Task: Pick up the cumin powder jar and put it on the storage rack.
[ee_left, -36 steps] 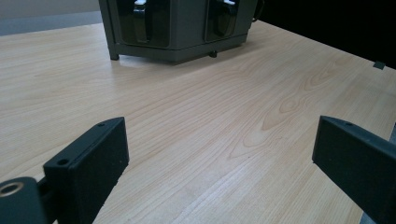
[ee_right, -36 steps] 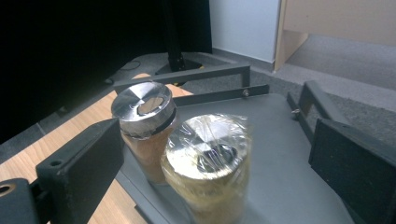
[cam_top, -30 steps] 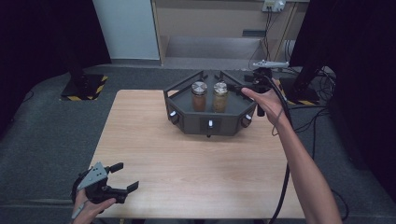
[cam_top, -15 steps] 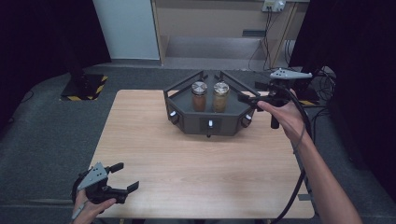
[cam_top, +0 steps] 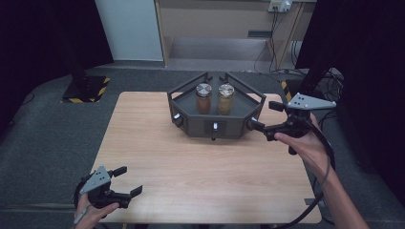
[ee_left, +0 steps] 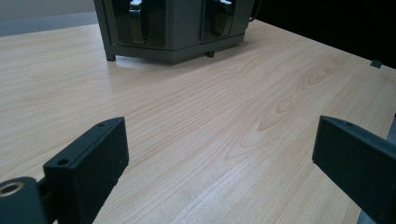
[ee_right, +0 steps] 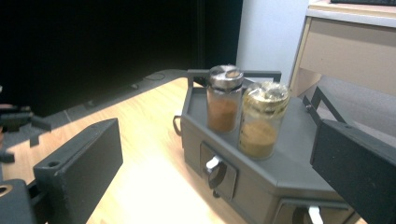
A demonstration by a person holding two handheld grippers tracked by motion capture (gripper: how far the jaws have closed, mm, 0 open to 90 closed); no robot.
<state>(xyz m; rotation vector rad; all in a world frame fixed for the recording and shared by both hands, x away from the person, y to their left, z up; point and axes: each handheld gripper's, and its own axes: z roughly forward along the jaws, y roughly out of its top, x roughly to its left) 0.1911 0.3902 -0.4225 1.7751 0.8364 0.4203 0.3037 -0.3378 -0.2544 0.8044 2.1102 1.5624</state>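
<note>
A dark grey six-sided rack (cam_top: 191, 123) with small drawers in its sides stands at the far middle of the wooden table (cam_top: 200, 176). On top of it are two spice jars side by side: a silver-lidded one with red-brown powder (cam_top: 204, 98) and a gold-lidded one with yellow-brown powder (cam_top: 226, 98). My right gripper (cam_top: 265, 117) hovers open just right of the rack, jaws pointing at it. In the right gripper view both jars (ee_right: 224, 100) (ee_right: 262, 122) stand ahead of the empty right gripper (ee_right: 217, 165). My left gripper (cam_top: 130, 180) sits open at the near left corner, far from the rack (ee_left: 173, 28).
A stand foot with black-and-yellow stripes (cam_top: 86, 88) lies on the floor at the back left. A wooden cabinet (cam_top: 224, 24) stands behind the table. Cables (cam_top: 325, 162) trail past the table's right edge. Bare tabletop stretches between the left gripper (ee_left: 219, 158) and the rack.
My right gripper has drawn back from the rack's top right corner, moving right and then nearer and lower beside it. The left gripper and the jars have stayed put.
</note>
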